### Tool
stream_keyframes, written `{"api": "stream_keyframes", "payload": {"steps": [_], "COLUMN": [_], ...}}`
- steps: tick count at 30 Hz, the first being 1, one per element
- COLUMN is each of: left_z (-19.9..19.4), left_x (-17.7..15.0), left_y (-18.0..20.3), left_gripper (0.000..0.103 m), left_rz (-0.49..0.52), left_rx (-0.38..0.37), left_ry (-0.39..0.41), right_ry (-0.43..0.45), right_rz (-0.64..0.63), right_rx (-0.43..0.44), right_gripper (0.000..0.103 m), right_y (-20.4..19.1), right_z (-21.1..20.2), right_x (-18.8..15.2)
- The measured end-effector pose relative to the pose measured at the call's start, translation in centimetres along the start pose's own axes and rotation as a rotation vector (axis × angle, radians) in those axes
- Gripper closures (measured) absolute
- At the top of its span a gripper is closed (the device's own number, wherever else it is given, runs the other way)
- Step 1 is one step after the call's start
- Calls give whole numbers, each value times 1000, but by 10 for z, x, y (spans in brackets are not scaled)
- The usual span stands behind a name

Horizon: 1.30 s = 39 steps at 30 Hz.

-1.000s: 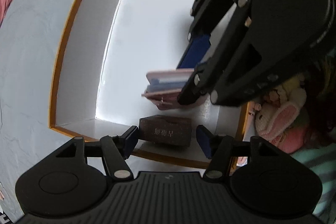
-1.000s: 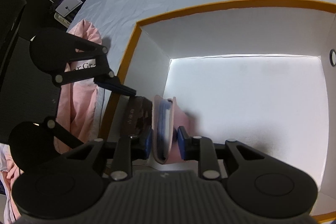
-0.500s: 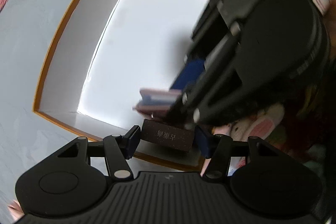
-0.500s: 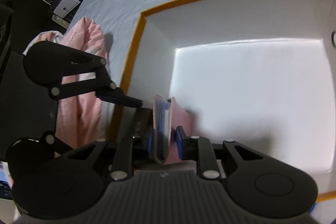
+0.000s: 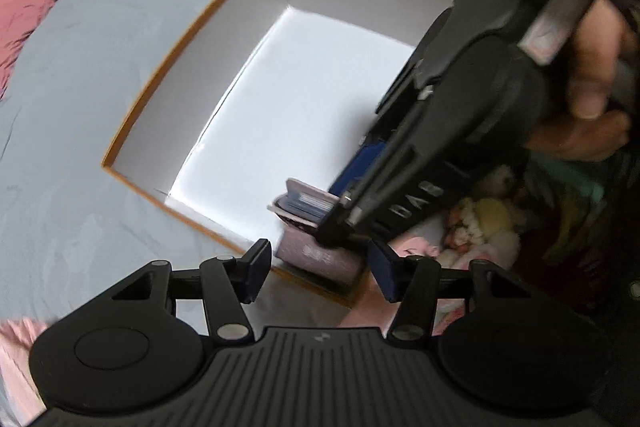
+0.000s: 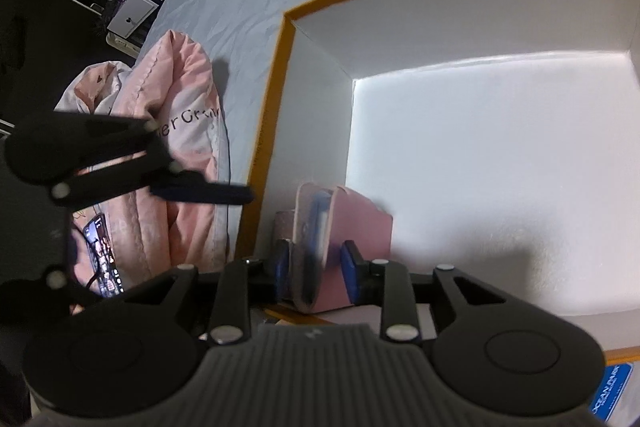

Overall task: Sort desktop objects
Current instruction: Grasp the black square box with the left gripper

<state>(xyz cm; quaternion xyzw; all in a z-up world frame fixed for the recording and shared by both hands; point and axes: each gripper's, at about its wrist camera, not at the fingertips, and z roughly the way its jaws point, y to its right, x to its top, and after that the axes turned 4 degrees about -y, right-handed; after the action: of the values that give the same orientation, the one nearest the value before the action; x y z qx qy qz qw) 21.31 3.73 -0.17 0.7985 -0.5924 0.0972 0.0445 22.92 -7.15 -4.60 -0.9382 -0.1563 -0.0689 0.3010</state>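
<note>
Pink wallet (image 6: pixel 352 227) upright on edge, right claw (image 6: pixel 316 267) released, jaws just widening.

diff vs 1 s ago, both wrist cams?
Left gripper has pulled up and away from the dark brown box; its jaws have narrowed slightly, gripping nothing. Right gripper has been opening around the upright pink wallet, pads now clear. Wallet, brown box and the orange-rimmed white box stayed put.

box floor (image 5: pixel 304 99) mostly clear
</note>
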Motion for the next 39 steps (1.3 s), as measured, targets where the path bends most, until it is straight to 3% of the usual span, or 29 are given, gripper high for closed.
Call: {"api": "stream_keyframes", "payload": {"steps": [6,10,13,18,24,29,35,39], "left_z": [-32,-42,-19,26,66,92,107,100], "left_x": [-26,-46,-65,-86,-90,-89,-90,-95], "left_y": [25,27,21,36,32,38,37,33], "left_gripper": [40,40,40,40,40,36,22,28], "left_rz": [-118,-259,-388,-498,-641,-646,-653,-663], "left_rx": [21,8,40,67,90,177,221,202], "left_ry": [93,78,8,-140,-246,-312,-368,-366], "right_ry": [91,170,202,173,161,154,146,130], "right_rz": [-58,-124,-183,-232,-184,-156,-161,-195], "right_rx": [-55,-28,-32,-84,-251,-285,-266,-227], "right_gripper": [72,72,73,73,72,70,69,69], "right_y": [-13,-20,-27,-31,-7,10,7,-4], "right_z": [-24,-53,-69,-62,-43,-45,-39,-35], "right_x": [-9,-30,-56,-99,-123,-129,-133,-134]}}
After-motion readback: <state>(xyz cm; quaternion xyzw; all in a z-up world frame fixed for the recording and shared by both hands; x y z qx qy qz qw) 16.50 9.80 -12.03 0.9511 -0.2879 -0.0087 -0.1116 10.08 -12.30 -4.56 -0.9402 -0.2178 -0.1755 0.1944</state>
